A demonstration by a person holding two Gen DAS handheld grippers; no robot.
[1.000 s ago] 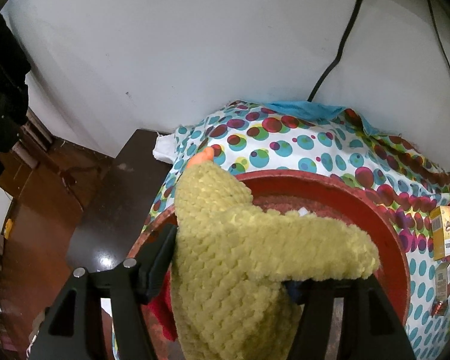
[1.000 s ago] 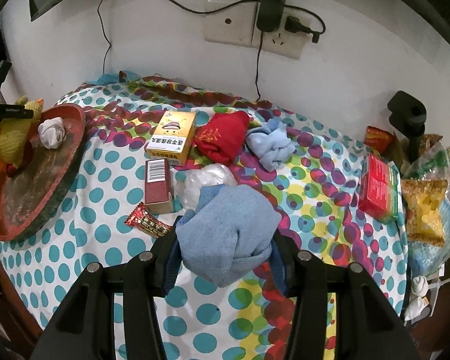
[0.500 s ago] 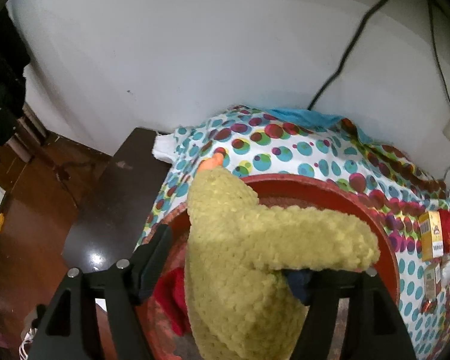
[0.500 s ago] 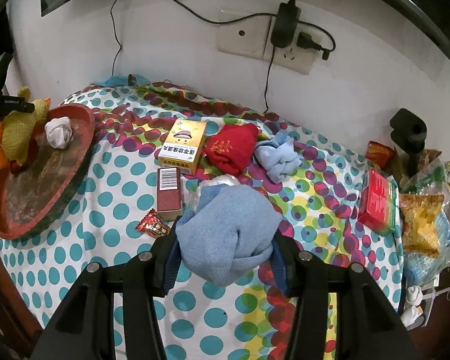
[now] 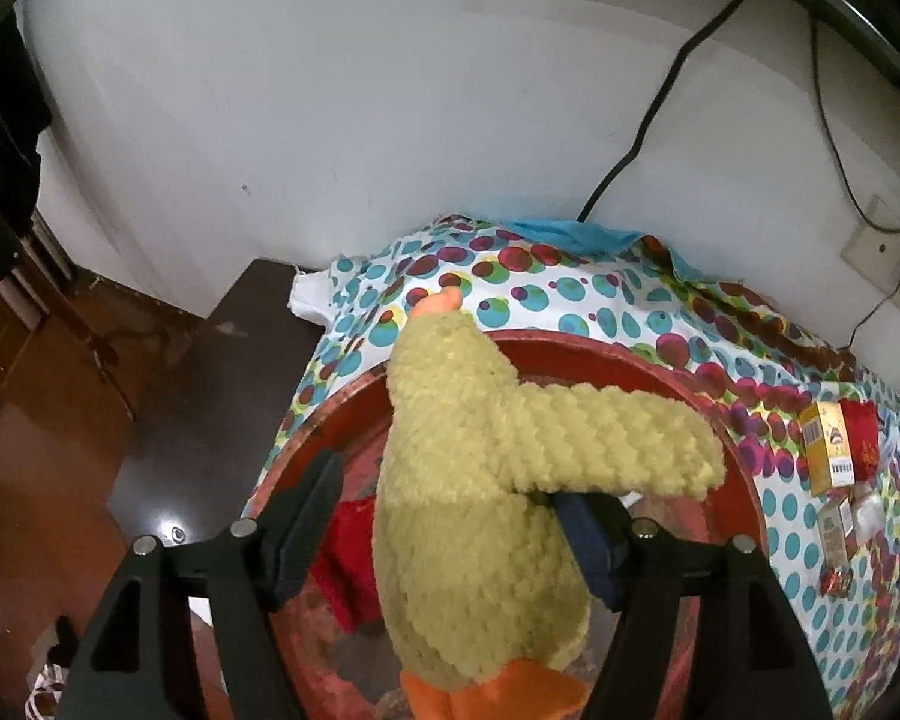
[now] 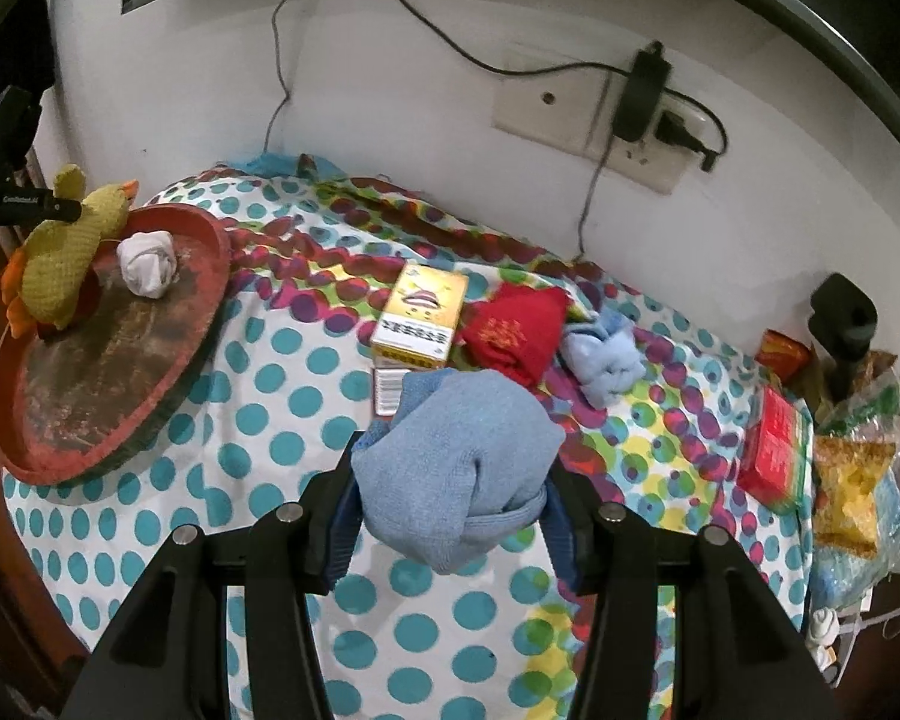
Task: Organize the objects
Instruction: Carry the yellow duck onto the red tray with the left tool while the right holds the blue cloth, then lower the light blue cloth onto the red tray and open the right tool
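A yellow knitted duck toy (image 5: pixel 486 480) stands between the fingers of my left gripper (image 5: pixel 450 516) over the round red tray (image 5: pixel 660 366). The jaws now stand apart, with a gap on the left side of the duck. The duck also shows in the right wrist view (image 6: pixel 66 252) at the tray's (image 6: pixel 204 240) far left rim, next to a white balled sock (image 6: pixel 147 264). My right gripper (image 6: pixel 450 498) is shut on a blue rolled cloth (image 6: pixel 456 462), held above the polka-dot tablecloth (image 6: pixel 258 420).
On the cloth lie a yellow box (image 6: pixel 420 315), a red cloth (image 6: pixel 516 330), a light blue cloth (image 6: pixel 606 360), a red packet (image 6: pixel 774 450) and snack bags (image 6: pixel 852 480). A wall socket with cables (image 6: pixel 642 114) is behind. A dark side table (image 5: pixel 210 396) stands left of the tray.
My left gripper's jaws have opened around the duck, which now rests lower on the tray. My right gripper has lifted and pulled back with the blue cloth.
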